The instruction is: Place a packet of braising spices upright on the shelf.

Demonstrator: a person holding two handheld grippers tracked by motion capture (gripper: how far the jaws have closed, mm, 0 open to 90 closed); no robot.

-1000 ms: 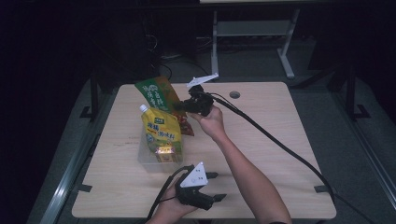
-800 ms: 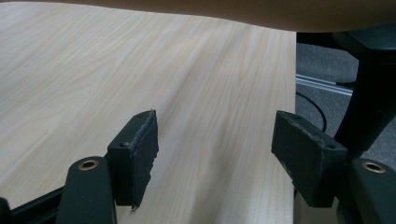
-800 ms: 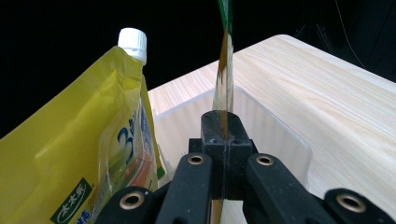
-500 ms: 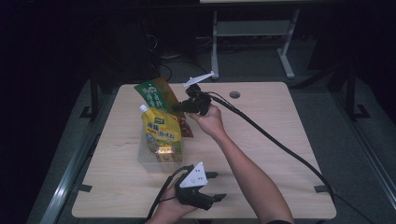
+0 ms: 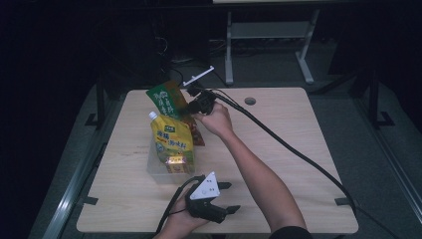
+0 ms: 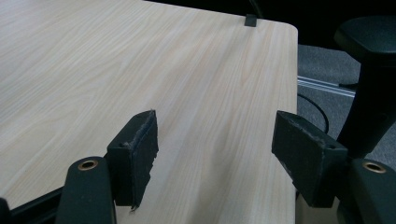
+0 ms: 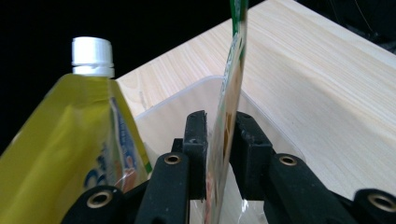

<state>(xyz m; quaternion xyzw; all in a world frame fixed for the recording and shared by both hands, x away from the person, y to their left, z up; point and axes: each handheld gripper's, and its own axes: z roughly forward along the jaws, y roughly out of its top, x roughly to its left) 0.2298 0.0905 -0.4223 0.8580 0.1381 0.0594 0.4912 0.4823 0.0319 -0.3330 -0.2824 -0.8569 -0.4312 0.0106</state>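
- Above the clear tub (image 5: 164, 167), the right tongs (image 7: 218, 140) pinch a green packet (image 5: 166, 99) by its edge.
- Beside that packet, a yellow pouch (image 5: 171, 142) stands in the tub.
- Near the tub, the left tongs (image 6: 215, 149) rest spread and empty on the worktop (image 5: 278, 149).

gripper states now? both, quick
Left gripper: open, empty, over the table.
Right gripper: shut on the green packet, above the clear bin.
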